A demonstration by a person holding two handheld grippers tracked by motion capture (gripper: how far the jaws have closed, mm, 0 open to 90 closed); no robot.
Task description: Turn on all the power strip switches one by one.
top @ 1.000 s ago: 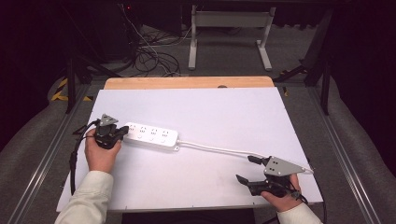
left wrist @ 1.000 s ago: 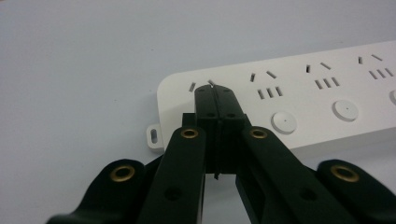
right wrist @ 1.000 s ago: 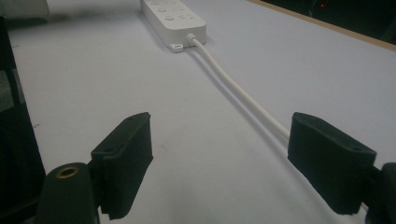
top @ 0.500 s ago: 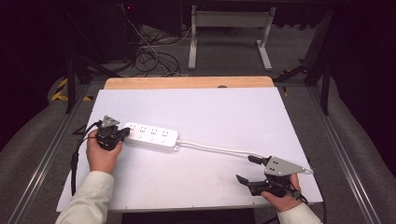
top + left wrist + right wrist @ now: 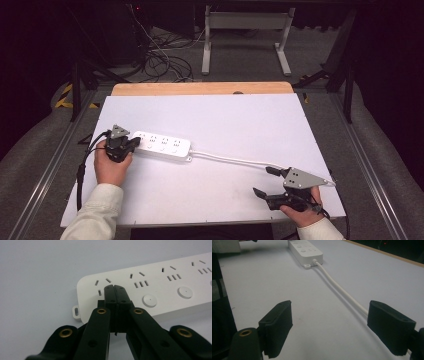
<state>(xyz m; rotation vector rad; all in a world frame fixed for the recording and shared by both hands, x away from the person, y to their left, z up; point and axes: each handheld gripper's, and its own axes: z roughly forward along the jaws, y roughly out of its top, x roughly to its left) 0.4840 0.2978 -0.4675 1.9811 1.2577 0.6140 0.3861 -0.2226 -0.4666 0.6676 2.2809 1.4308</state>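
White power strip (image 5: 162, 145) lying flat on the white bench (image 5: 235, 125), toward its left side, its long axis running left to right with a slight tilt. Its white cord (image 5: 227, 159) leaves the right end and trails across the bench toward the near right corner.

Left claw (image 5: 131, 145), held in the person's left hand (image 5: 111, 167), is clenched with nothing between its jaws. In the left gripper view the left claw (image 5: 115, 288) shows both black jaws pressed flat together, their joined tips over the top face of the power strip (image 5: 160, 287) at its left end, just beside a three-slot socket and a round white button (image 5: 149, 300). Whether the tips press on the plastic or sit just above it cannot be told. A small mounting tab (image 5: 76, 312) projects from the strip's end, resting on the bench.

Right claw (image 5: 265, 181), held in the right hand (image 5: 302, 212) at the near right corner of the bench, is released: its jaws stand wide apart. In the right gripper view the right claw (image 5: 337, 327) points along the bench toward the power strip (image 5: 305, 250), which lies well apart. The cord (image 5: 339, 288) runs from the strip toward the jaw at the right of that view and passes close beside it, with no pad pressing on it.

A pale wooden strip (image 5: 200, 88) borders the far side of the bench.
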